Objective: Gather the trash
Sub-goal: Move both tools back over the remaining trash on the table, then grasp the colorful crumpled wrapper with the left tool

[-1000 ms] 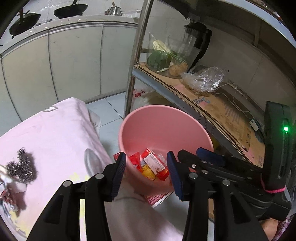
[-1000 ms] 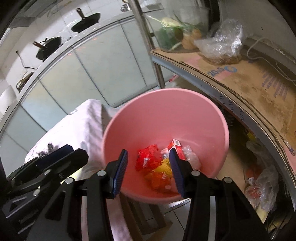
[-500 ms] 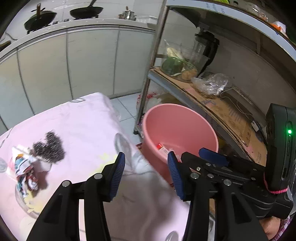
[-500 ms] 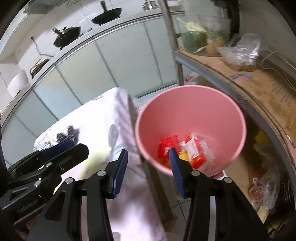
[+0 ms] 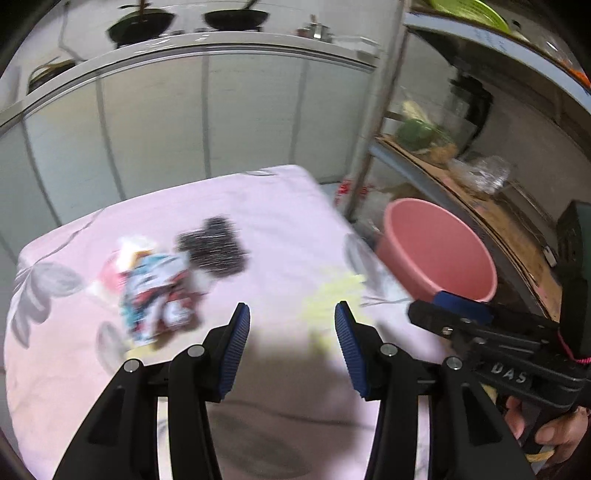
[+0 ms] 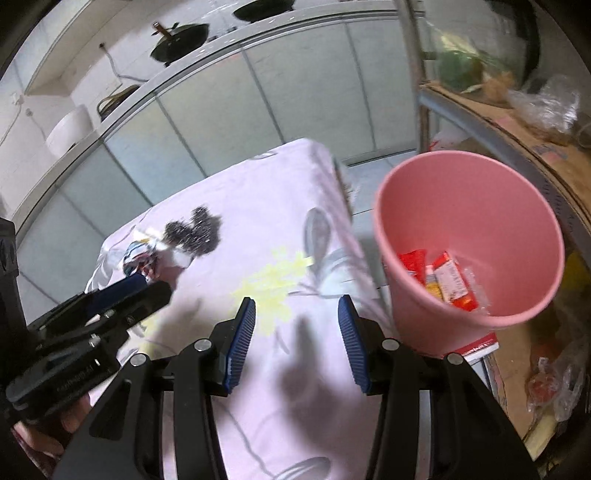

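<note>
Your trash is a crumpled wrapper (image 5: 157, 291) lying on the counter (image 5: 280, 206), left of centre in the left wrist view, blurred but showing blue, red and white print. Touching its upper right edge is a dark steel scouring pad (image 5: 212, 247). In the right wrist view the same wrapper (image 6: 142, 258) sits at mid left with the scouring pad (image 6: 194, 230) just beyond it.

The pink bin (image 6: 469, 236) stands off the counter's right edge, at the right of the right wrist view, and holds red and orange packets (image 6: 443, 280) at its bottom. In the left wrist view you see only its rim and inner wall (image 5: 439, 251) at mid right.

Your left gripper (image 5: 291, 345) hangs over the flowered pink cloth just below and right of the wrapper, its blue pads spread wide and holding nothing. Your right gripper (image 6: 297, 345) is likewise spread with nothing between the pads, over the cloth near the counter's right edge, just left of the bin.

Behind the bin a metal shelf (image 6: 517, 129) lined with cardboard carries a clear plastic bag (image 6: 546, 107) and green vegetables (image 6: 458, 70). Dark woks (image 5: 232, 16) sit on the far worktop along the top of the frame.
</note>
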Tool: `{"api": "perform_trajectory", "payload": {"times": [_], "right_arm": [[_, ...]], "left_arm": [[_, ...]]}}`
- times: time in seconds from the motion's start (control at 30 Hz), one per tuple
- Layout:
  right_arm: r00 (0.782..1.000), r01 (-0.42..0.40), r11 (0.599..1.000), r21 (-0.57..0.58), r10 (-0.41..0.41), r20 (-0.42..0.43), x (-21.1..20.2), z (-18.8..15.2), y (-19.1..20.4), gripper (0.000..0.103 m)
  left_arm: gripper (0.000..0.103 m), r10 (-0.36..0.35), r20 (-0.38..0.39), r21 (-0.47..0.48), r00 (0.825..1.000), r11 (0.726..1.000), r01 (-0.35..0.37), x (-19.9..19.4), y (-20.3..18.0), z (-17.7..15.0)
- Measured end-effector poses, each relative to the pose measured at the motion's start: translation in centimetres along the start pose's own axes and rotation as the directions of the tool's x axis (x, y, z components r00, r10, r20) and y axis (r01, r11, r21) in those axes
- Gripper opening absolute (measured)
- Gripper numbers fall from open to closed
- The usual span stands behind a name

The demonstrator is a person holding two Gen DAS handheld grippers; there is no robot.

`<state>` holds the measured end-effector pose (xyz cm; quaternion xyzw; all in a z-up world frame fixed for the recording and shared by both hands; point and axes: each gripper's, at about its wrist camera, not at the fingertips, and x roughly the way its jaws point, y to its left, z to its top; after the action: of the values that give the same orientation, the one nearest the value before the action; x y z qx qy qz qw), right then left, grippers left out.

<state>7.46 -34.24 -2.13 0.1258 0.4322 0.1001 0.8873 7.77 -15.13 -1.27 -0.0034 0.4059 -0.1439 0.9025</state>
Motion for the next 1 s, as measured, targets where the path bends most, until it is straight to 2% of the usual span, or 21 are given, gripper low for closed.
{"api": "perform_trajectory", "payload": {"times": [0.3, 0.4, 0.67, 0.83, 0.93, 1.0], "right_arm": [[0.998, -0.049, 0.997, -0.056, 0.048, -0.029, 1.5, -0.1, 2.3, 0.047], [0.998, -0.058, 0.996, -0.072, 0.055, -0.037, 2.0, 0.1, 2.9, 0.047], [0.995, -0.086, 0.989, -0.119, 0.08, -0.05, 3.6, 1.1, 4.5, 0.047], [0.994, -0.096, 0.986, -0.139, 0.089, -0.058, 4.9, 2.0, 5.4, 0.047], [0.994, -0.101, 0.984, -0.149, 0.092, -0.064, 5.5, 2.3, 5.8, 0.047], [0.993, -0.105, 0.982, -0.156, 0.095, -0.068, 6.0, 2.6, 6.3, 0.047]], "left_arm": [[0.05, 0.118, 0.09, -0.112, 0.989, 0.988, -0.108, -2.3, 6.5, -0.2], [0.054, 0.127, 0.072, -0.126, 0.989, 0.985, -0.118, -1.2, 7.4, 0.5], [0.054, 0.173, 0.02, -0.097, 0.985, 0.981, -0.17, 2.8, 7.8, 1.5], [0.054, 0.203, 0.036, -0.078, 0.979, 0.977, -0.2, 3.8, 8.1, 1.1], [0.049, 0.197, 0.052, -0.072, 0.979, 0.978, -0.193, 3.8, 8.3, 0.9], [0.041, 0.194, 0.07, -0.07, 0.978, 0.979, -0.19, 3.6, 8.4, 0.8]]}}
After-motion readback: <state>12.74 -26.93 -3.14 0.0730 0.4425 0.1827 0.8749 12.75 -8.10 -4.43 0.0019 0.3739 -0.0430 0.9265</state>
